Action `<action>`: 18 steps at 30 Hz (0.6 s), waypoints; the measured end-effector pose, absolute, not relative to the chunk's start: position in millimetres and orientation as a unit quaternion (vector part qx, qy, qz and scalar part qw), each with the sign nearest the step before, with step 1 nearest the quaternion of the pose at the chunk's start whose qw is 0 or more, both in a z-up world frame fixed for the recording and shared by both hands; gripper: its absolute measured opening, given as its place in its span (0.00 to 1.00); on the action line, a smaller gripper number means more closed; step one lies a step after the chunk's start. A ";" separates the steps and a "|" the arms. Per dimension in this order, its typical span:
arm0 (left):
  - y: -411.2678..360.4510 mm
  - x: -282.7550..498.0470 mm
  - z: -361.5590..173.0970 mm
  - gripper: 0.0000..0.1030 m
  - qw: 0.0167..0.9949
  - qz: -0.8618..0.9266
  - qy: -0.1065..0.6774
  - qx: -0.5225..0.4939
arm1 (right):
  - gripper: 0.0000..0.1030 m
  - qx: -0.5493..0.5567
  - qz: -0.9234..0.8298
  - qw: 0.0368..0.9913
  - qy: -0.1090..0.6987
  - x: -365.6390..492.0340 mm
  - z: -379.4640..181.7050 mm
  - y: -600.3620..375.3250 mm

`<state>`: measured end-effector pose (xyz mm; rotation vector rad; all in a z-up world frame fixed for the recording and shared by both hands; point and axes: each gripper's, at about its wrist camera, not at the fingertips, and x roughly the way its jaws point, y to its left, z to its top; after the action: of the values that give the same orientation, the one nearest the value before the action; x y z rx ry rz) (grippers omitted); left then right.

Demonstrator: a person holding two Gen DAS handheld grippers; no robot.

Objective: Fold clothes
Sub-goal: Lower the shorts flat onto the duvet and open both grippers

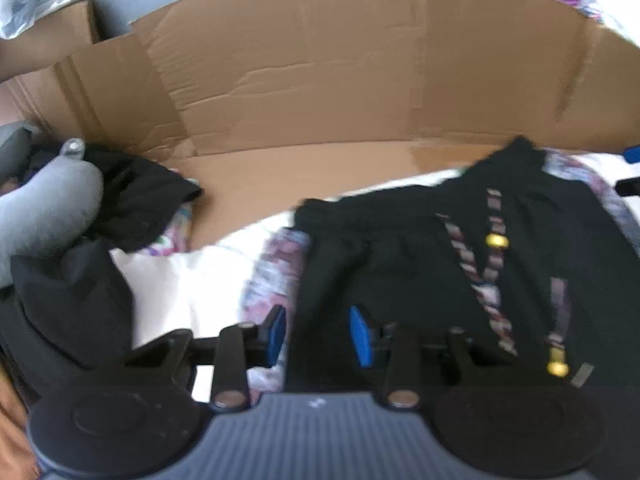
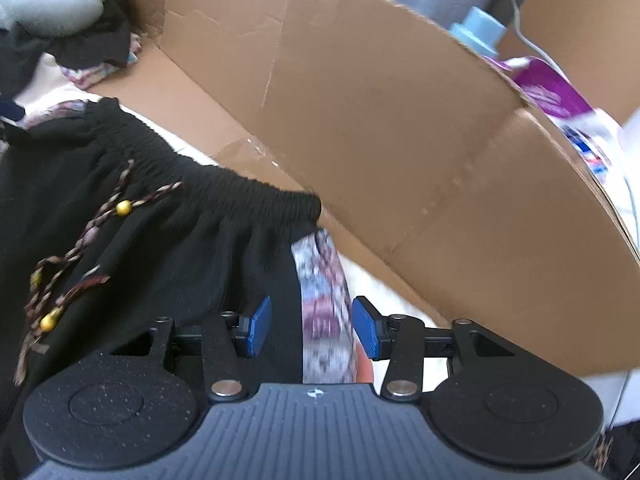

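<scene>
The black shorts (image 1: 460, 264) lie flat on the pale sheet (image 1: 188, 280), just in front of the big cardboard wall (image 1: 320, 80). The left gripper (image 1: 322, 334) is partly open over the left edge of the shorts, and its blue pads (image 1: 360, 336) squeeze nothing. The right gripper (image 2: 312, 330) is open a bit wider over the right edge of the shorts, where a patterned cloth (image 2: 324, 300) peeks out. Its pads hold nothing too. A braided drawstring (image 2: 80, 248) with yellow beads (image 2: 123, 208) rests on the shorts.
</scene>
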<state>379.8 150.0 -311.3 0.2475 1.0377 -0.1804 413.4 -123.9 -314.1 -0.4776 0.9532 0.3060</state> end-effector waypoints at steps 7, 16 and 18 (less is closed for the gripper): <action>126.6 335.0 -280.2 0.39 0.860 -0.113 0.489 0.088 | 0.50 -0.200 0.150 0.863 0.439 363.7 -277.8 -161.8; 103.1 274.5 -253.2 0.39 0.852 -0.135 0.501 0.070 | 0.50 -0.157 0.129 0.873 0.443 302.1 -243.6 -206.5; 100.0 261.6 -249.8 0.39 0.850 -0.138 0.503 0.078 | 0.50 -0.149 0.123 0.873 0.447 288.7 -232.0 -216.7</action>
<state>261.6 100.0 -249.8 0.1645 1.0586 -0.2914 288.7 -216.7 -232.0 -0.3119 0.9345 0.2565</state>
